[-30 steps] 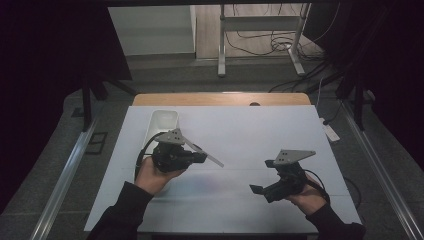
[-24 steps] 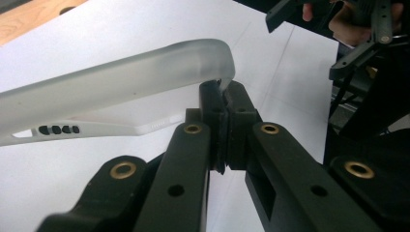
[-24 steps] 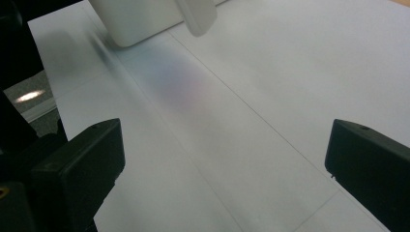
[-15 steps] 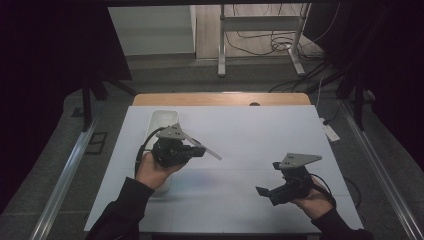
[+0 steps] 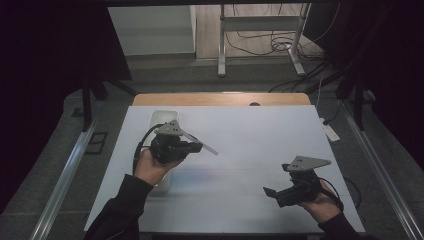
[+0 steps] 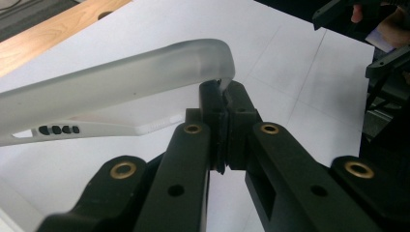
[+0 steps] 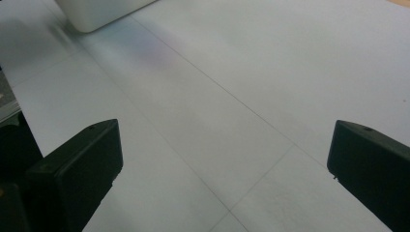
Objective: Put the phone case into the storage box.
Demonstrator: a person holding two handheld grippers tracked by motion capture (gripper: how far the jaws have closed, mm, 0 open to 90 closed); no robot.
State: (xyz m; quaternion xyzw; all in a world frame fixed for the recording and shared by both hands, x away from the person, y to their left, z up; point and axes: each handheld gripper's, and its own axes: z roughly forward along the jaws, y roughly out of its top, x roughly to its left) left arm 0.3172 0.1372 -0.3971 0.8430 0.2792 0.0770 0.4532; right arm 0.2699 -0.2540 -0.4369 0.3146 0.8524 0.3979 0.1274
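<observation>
One phone case (image 6: pixel 111 92) corner pinched in left tool (image 6: pixel 223 104).

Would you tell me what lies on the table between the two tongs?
Only bare white table separates the left tongs from the right tongs, per the high view.

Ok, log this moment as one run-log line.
left gripper: shut on clear phone case, held above table | right gripper: open, empty, low over table | white tray: behind left hand
</observation>
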